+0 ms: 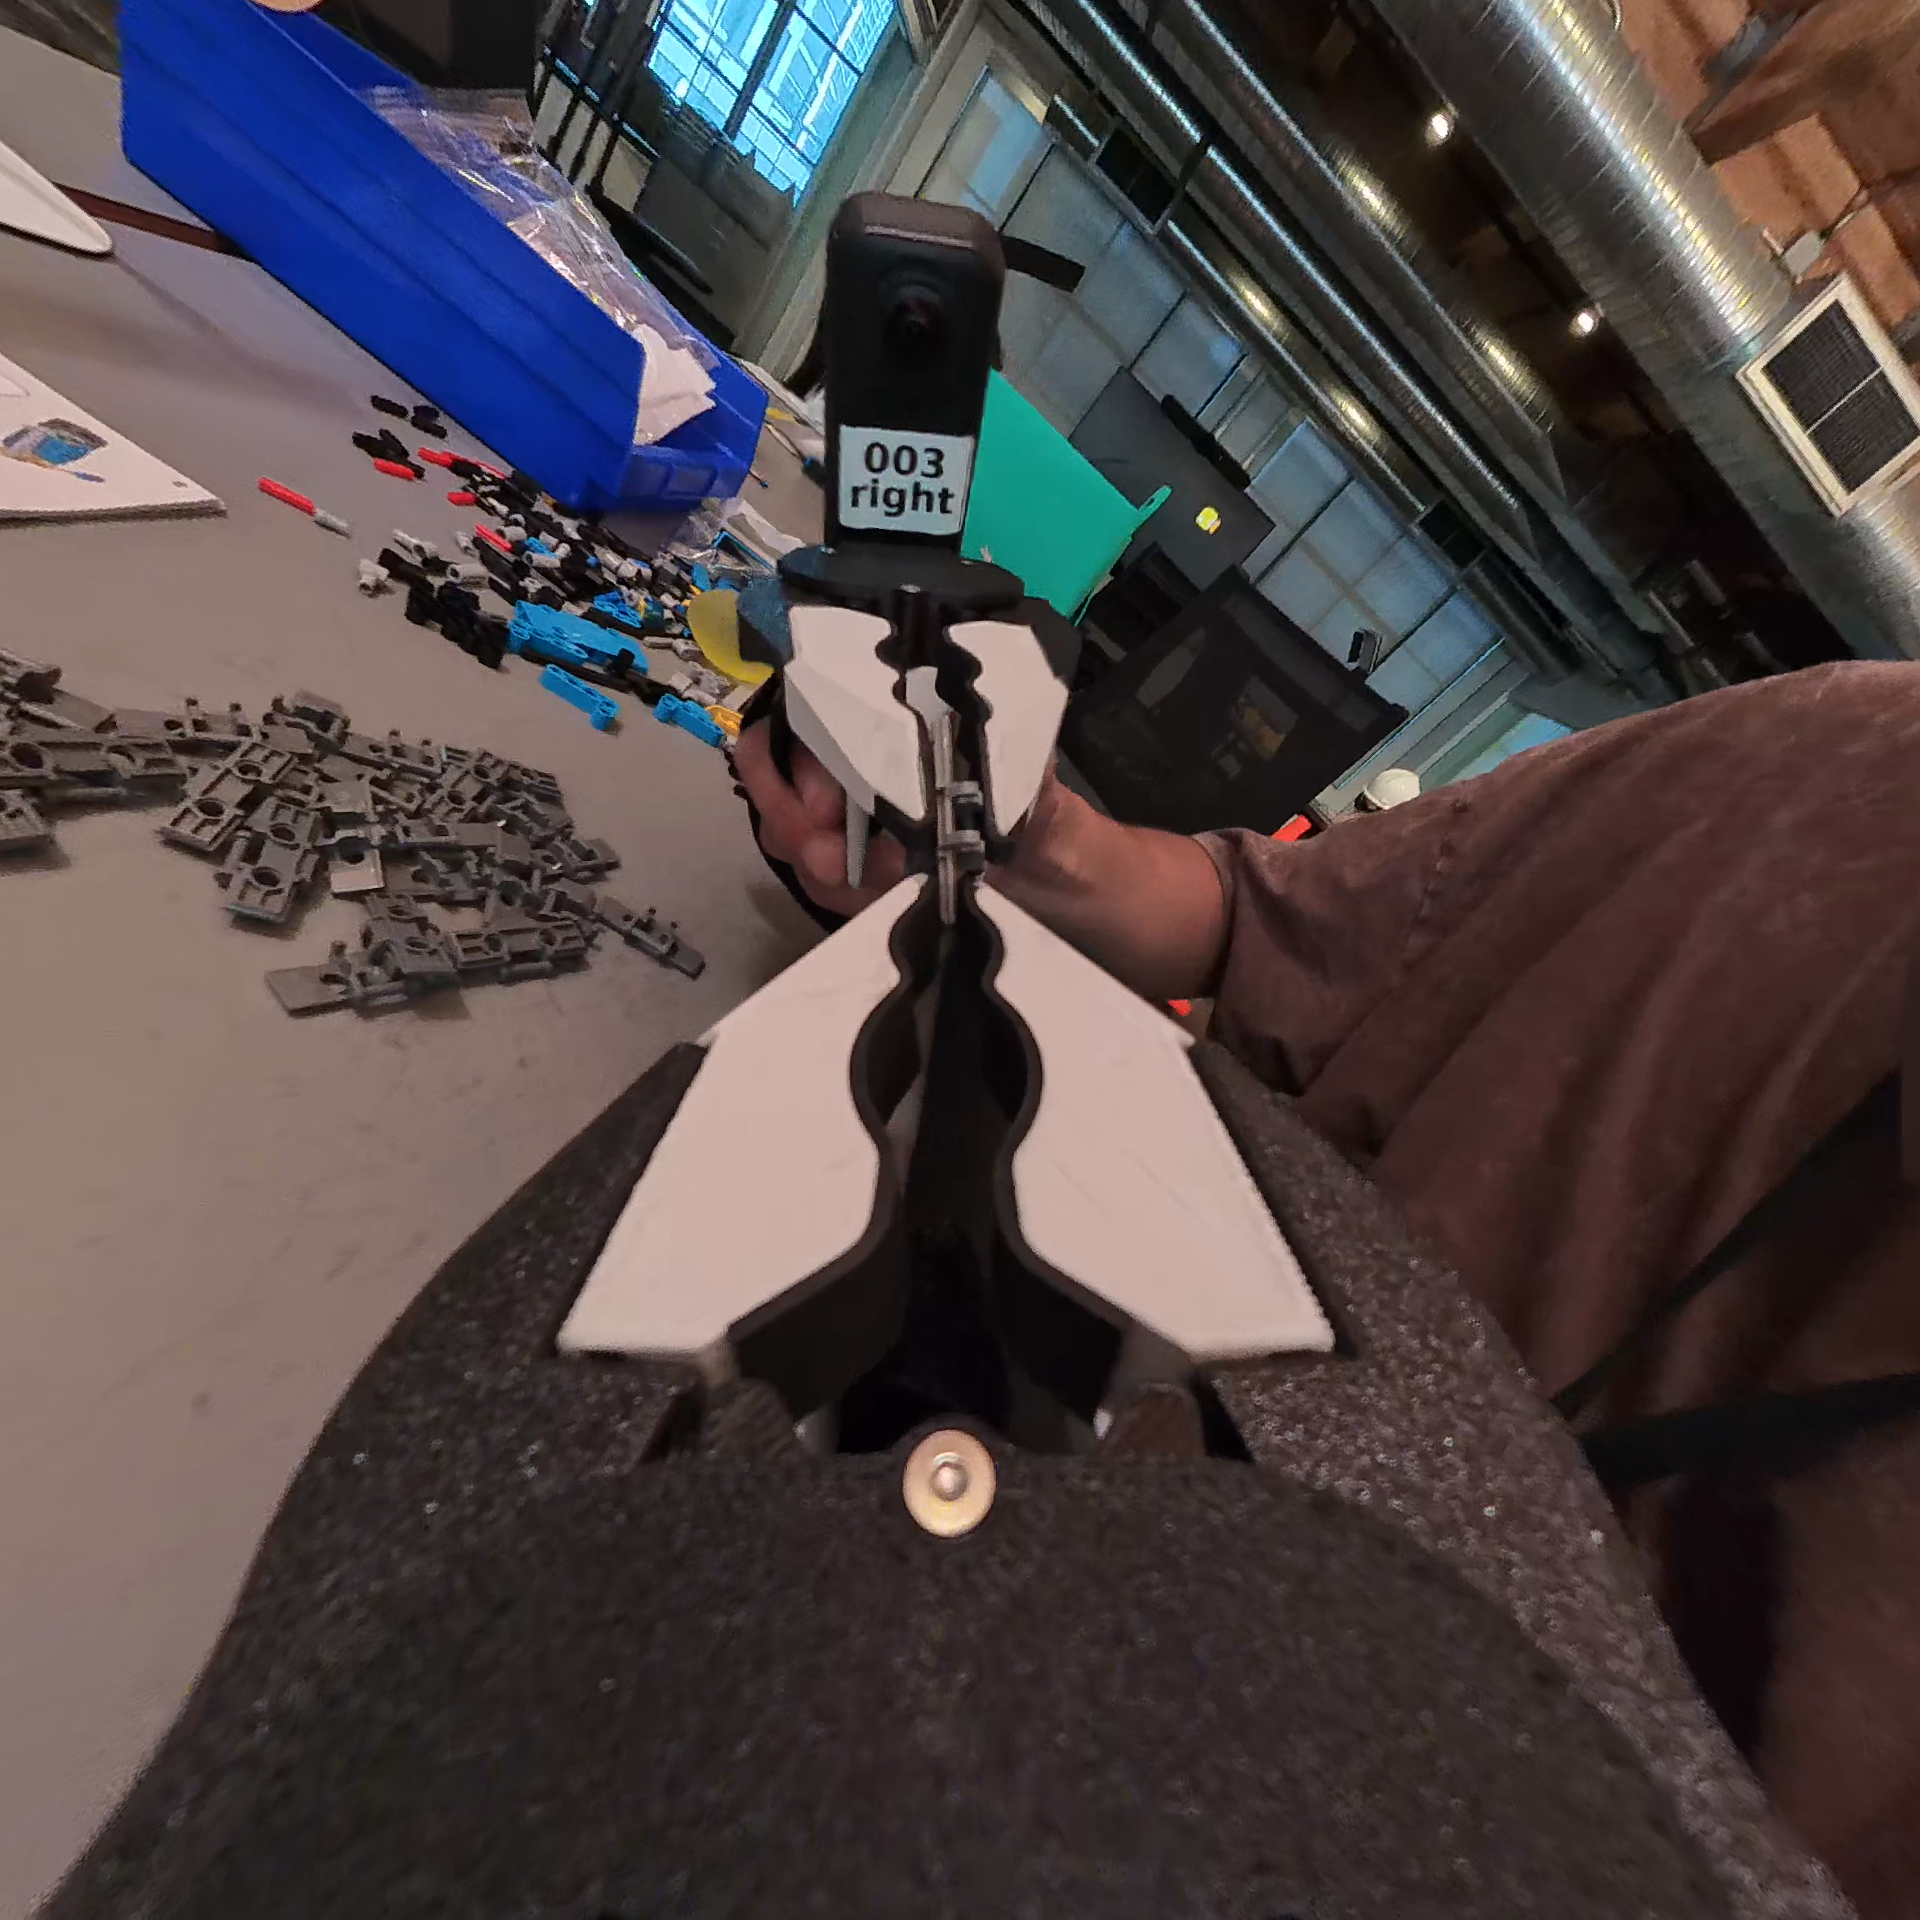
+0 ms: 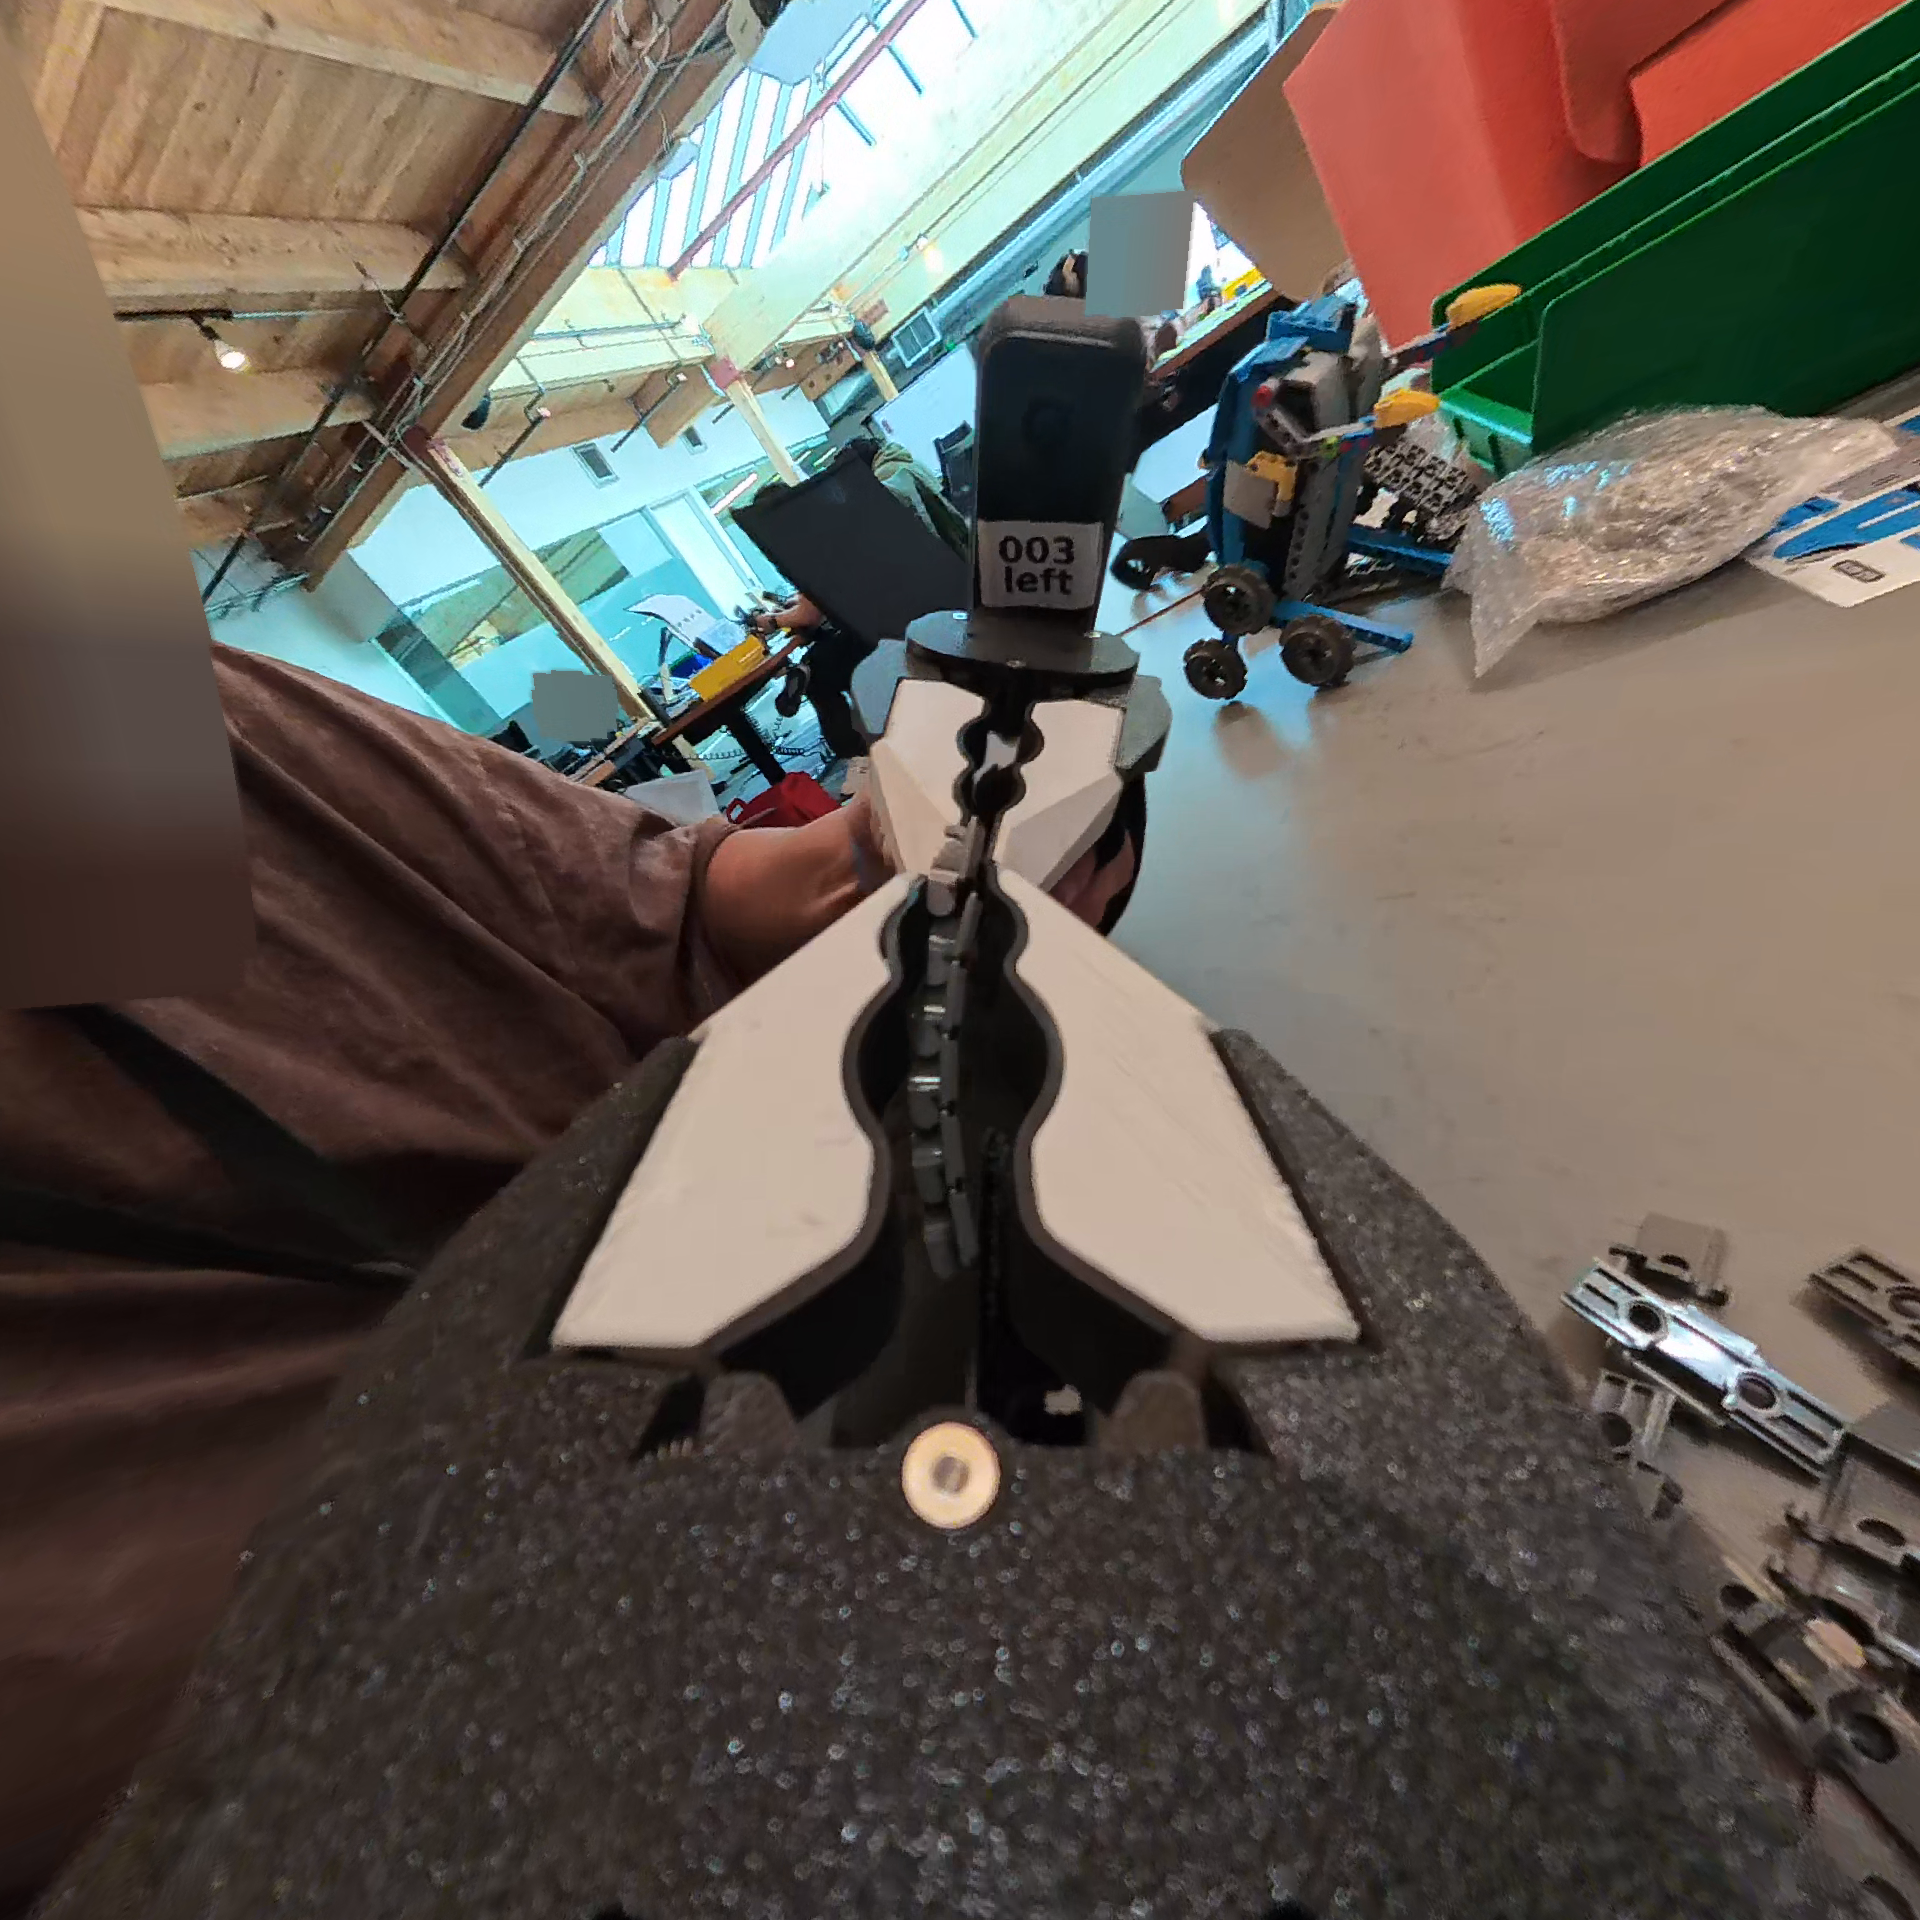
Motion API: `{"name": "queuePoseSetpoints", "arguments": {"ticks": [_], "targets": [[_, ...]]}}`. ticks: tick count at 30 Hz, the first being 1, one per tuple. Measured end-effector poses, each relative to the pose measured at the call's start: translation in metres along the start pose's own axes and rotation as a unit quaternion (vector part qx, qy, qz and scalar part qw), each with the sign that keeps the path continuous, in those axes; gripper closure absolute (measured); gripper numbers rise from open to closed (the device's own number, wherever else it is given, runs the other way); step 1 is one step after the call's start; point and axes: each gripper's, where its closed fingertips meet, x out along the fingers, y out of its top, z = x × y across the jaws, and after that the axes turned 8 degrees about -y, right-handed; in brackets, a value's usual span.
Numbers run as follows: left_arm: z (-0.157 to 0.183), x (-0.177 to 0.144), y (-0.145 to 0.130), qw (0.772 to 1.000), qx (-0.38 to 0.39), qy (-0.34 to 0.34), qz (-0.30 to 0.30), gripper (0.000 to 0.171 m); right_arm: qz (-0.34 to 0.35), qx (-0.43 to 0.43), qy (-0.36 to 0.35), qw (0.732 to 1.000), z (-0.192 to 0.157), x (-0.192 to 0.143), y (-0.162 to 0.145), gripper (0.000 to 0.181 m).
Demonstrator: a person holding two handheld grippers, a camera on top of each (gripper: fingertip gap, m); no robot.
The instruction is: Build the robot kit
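Note:
My two grippers face each other tip to tip above the grey table (image 1: 208,1195), with one chain of grey track links between them. In the right wrist view the chain (image 2: 940,1091) runs lengthwise between my right gripper's (image 2: 961,888) fingers, which are shut on it. Its far end goes into the left gripper (image 2: 977,836). In the left wrist view my left gripper (image 1: 949,906) is shut on the thin end of that chain (image 1: 948,821). The right gripper (image 1: 951,831), held by a hand, is just beyond it.
A pile of loose grey links (image 1: 343,831) lies on the table to the left, also in the right wrist view (image 2: 1714,1371). Small black, red and blue parts (image 1: 540,592), a blue bin (image 1: 416,260), a booklet (image 1: 73,457). A wheeled blue model (image 2: 1299,468), a plastic bag (image 2: 1642,509), a green bin (image 2: 1714,291). My left and right fingertips are right by each other. The wheeled blue model (image 2: 1299,468) is about 35 cm from both grippers' fingertips.

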Motion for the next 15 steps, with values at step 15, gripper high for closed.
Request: {"name": "queuePoseSetpoints", "arguments": {"ticks": [15], "targets": [[-0.013, -0.005, -0.009, 1.000, 0.000, 0.020, -0.020, 0.170, -0.050, 0.090, 0.023, 0.994, 0.014, -0.007, -0.015, 0.172]]}}
